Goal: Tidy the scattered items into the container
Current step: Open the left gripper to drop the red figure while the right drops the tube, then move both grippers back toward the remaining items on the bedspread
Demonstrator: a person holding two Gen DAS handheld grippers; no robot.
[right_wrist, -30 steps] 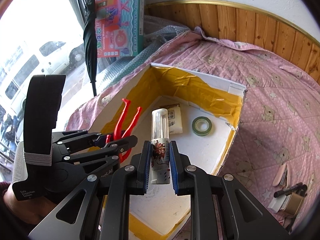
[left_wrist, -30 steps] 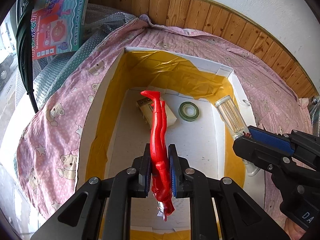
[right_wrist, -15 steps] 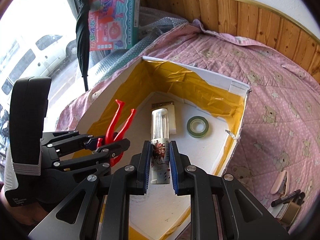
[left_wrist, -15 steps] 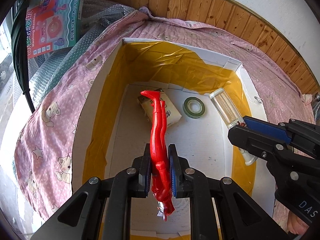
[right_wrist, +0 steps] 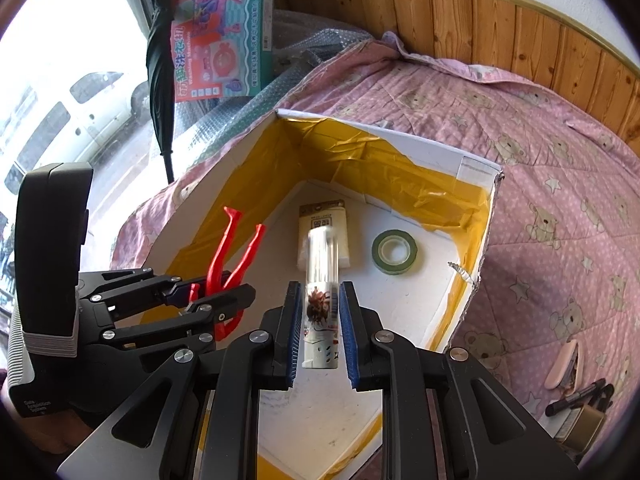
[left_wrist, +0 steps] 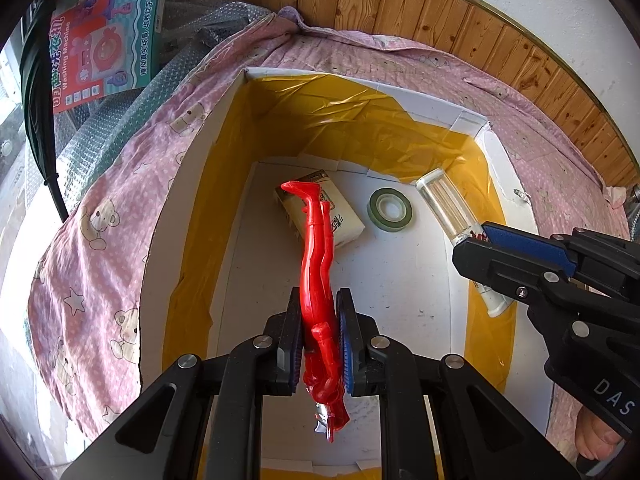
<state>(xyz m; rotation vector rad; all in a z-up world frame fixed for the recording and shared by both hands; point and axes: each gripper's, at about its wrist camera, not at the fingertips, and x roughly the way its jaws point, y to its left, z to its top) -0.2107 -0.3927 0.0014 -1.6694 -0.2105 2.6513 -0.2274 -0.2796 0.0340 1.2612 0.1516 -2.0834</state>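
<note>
Left gripper [left_wrist: 320,336] clenched on a red figure [left_wrist: 316,248] around the middle, legs pointing forward, above the floor of the box [left_wrist: 424,100]. Right gripper [right_wrist: 320,320] slightly parted, with a thin gap at each pad. Between the pads, loose and blurred, a tube [right_wrist: 322,264], clear end forward, also over the box. Below, on the white floor, a pack [left_wrist: 344,220] and a tape roll [left_wrist: 390,210] — near each other, apart. Yellow lining along the inner walls. Around the box, a pink bear-print cover [left_wrist: 100,200].
</note>
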